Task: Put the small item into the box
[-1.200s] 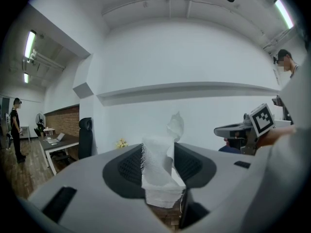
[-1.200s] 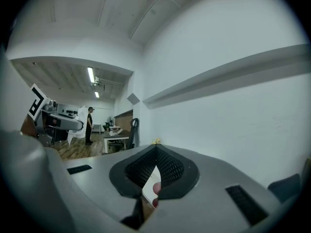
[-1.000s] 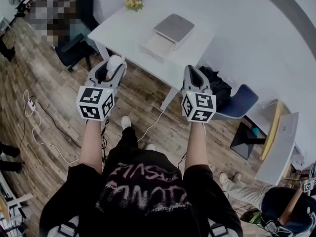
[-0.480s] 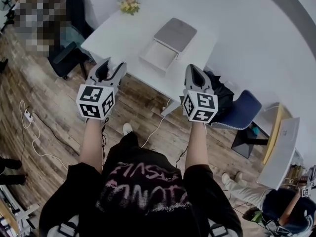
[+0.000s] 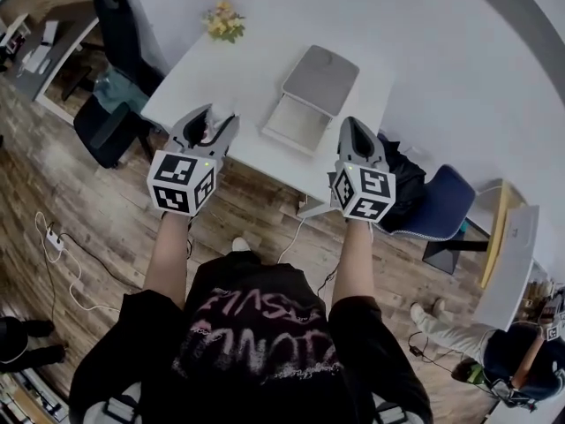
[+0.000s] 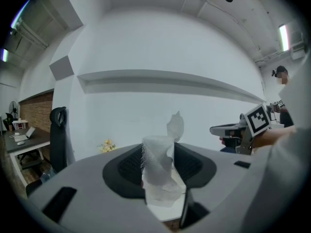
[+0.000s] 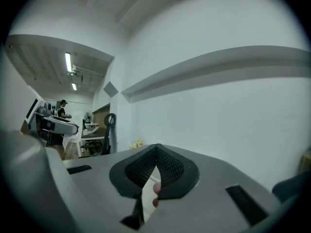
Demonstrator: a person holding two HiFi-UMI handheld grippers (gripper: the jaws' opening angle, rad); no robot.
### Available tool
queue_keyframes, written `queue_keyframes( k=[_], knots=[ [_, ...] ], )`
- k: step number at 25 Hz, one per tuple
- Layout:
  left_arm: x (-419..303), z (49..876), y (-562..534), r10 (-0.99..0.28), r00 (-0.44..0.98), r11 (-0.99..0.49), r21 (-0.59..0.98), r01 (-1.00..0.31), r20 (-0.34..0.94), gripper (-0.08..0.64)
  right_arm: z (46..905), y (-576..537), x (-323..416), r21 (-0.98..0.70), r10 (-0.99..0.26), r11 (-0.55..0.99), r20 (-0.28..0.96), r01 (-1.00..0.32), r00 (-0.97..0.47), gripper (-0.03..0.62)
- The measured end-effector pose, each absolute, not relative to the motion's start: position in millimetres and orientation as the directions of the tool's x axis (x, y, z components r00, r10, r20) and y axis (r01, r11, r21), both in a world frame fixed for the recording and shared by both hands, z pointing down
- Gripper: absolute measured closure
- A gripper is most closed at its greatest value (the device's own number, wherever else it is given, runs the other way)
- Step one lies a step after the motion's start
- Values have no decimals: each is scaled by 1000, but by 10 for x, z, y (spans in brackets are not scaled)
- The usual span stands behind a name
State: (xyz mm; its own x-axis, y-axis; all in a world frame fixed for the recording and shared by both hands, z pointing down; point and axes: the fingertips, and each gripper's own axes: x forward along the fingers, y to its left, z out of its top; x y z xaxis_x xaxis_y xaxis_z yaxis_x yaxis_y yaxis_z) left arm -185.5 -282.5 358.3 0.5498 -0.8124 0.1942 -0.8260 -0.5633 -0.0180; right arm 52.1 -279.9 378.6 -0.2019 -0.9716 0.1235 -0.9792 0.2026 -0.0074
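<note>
My left gripper (image 5: 210, 124) is shut on a small crumpled white tissue (image 6: 158, 173), which stands up between its pads (image 6: 127, 165) and rises above the fingertips. In the head view this gripper reaches the near edge of the white table (image 5: 229, 78). An open box (image 5: 296, 124) with its grey lid (image 5: 320, 79) folded back lies on that table, ahead and to the right of the left gripper. My right gripper (image 5: 354, 129) hangs at the table's near right edge, just right of the box, with its jaws shut and nothing between them (image 7: 155, 148).
A small bunch of yellow flowers (image 5: 221, 19) stands at the table's far left. A black office chair (image 5: 113, 34) is to the left, a blue chair (image 5: 434, 201) and a black bag (image 5: 403, 171) to the right. Cables (image 5: 55, 246) lie on the wood floor. A person (image 5: 510, 360) sits at bottom right.
Both grippers have moved forward to the table's near edge, and the table and box now lie closer under them. The tissue stays in the left gripper.
</note>
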Motion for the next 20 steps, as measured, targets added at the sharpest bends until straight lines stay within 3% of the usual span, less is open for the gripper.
queue_keyframes(
  k=[7, 20],
  knots=[
    [-1911, 3483, -3273, -784, 598, -607, -6, -794, 168, 383, 3704, -3030, 469, 9, -983, 141, 117, -990, -139, 583],
    [-1317, 3579, -3774, -712, 678, -690, -1, -724, 182, 383, 3782, -3360, 883, 5, -990, 72, 125, -997, -71, 583]
  ],
)
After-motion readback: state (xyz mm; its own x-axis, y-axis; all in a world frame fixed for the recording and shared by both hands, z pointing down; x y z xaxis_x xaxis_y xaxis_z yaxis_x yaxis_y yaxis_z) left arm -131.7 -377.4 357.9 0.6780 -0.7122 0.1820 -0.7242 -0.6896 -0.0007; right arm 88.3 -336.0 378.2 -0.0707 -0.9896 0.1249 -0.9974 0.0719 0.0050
